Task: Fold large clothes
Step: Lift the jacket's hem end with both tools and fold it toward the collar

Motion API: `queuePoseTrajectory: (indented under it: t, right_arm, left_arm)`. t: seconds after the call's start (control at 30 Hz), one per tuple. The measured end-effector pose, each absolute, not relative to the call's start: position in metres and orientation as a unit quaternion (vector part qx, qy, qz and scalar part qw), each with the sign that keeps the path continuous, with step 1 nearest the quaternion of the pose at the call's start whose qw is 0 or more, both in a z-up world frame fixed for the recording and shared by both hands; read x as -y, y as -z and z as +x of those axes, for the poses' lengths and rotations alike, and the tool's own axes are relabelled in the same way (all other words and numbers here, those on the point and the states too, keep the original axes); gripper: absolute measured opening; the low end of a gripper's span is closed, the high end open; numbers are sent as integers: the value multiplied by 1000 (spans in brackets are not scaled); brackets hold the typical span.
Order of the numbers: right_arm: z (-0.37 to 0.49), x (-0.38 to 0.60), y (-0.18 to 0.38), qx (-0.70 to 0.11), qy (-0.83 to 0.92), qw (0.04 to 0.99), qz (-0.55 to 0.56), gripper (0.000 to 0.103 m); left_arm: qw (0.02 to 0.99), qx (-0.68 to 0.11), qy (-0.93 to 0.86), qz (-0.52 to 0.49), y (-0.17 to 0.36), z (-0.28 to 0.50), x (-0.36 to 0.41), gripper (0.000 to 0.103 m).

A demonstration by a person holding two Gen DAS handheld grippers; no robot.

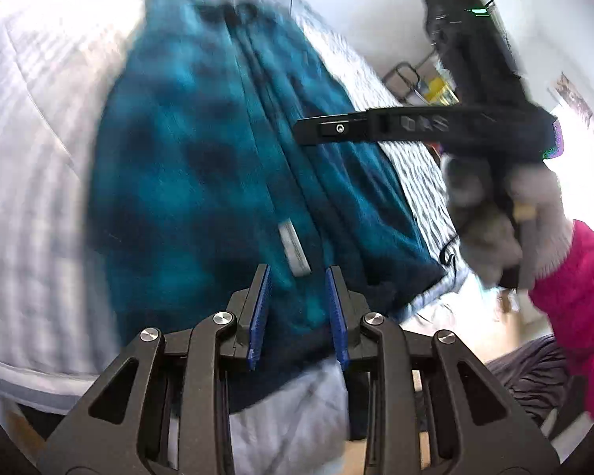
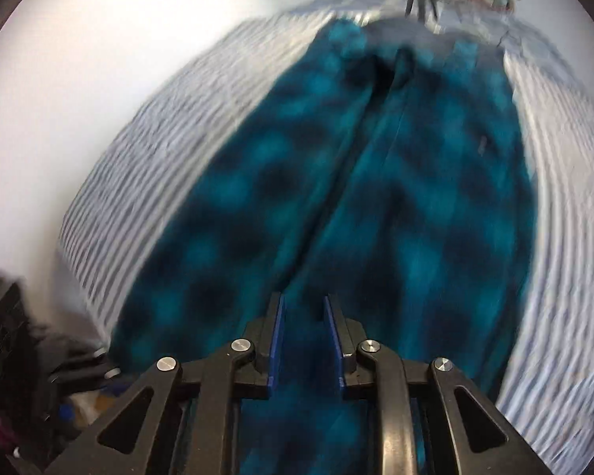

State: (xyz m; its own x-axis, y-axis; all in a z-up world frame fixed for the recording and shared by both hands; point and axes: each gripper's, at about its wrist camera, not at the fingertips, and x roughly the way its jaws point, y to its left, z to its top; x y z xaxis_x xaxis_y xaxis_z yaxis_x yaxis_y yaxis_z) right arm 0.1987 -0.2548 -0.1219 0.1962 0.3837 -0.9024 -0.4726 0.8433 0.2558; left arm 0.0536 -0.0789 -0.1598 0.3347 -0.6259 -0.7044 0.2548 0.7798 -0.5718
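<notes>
L gripper (image 1: 299, 277) fingers part open, hem of teal-and-black plaid fleece garment (image 1: 217, 158) between blue pads (image 1: 259, 308); can't tell if they pinch it. R gripper (image 2: 303, 308) fingers slightly apart, nothing held, above garment. Garment lies lengthwise on striped bedcover (image 1: 39, 198). Gloved hand (image 1: 495, 229), pink sleeve (image 1: 574, 316) hold R tool.

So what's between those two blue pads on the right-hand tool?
Nothing is pinched: in the right wrist view, the right tool hovers over the teal-and-black checked fleece garment.
</notes>
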Motion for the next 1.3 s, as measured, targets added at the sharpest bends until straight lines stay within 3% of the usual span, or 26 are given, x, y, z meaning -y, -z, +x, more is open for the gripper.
queuePoseTrajectory:
  t: [0.17, 0.33, 0.4, 0.43, 0.47, 0.57, 0.77, 0.93, 1.0, 1.1, 1.13, 1.17, 1.2, 1.23, 1.3]
  right_arm:
    - [168, 270, 146, -578, -270, 769, -34, 20]
    - [143, 306, 108, -555, -286, 781, 18, 25]
    - [126, 332, 82, -520, -277, 807, 25, 33]
    - [121, 344, 73, -509, -268, 817, 32, 35]
    - [114, 361, 67, -502, -254, 826, 43, 39]
    - [101, 397, 68, -500, -215, 836, 70, 63]
    - [95, 429, 122, -555, -218, 782, 184, 64]
    - [93, 418, 150, -571, -270, 745, 213, 64]
    - [95, 411, 160, -581, -285, 731, 215, 63]
    - [97, 400, 170, -578, -291, 730, 219, 60]
    - [96, 398, 169, -576, -292, 733, 211, 54]
    - [97, 396, 166, -576, -299, 731, 211, 41]
    - [99, 396, 166, -578, -302, 727, 215, 35]
    - [99, 393, 168, -578, -302, 726, 218, 33]
    - [98, 394, 166, -576, -303, 724, 227, 27]
  left_arm:
    - [820, -487, 275, -123, 165, 37, 108, 26]
    - [816, -487, 278, -143, 132, 34, 73, 26]
    - [836, -463, 261, -135, 113, 26, 50, 38]
    - [846, -453, 245, -136, 106, 24, 34, 58]
    - [853, -447, 230, -142, 102, 24, 20, 71]
    - [832, -479, 190, -206, 117, 41, -21, 72]
    - [767, -535, 190, -298, 163, 57, -36, 72]
    - [758, -541, 226, -287, 174, 51, -9, 72]
    - [753, -544, 238, -285, 176, 50, 0, 70]
    - [758, -550, 242, -254, 174, 45, 10, 56]
    - [761, -551, 240, -245, 173, 44, 12, 48]
    - [757, -555, 242, -248, 175, 44, 11, 38]
    - [750, -561, 242, -255, 177, 45, 12, 34]
    - [745, -563, 242, -262, 178, 45, 12, 26]
    - [746, -561, 240, -267, 175, 44, 11, 23]
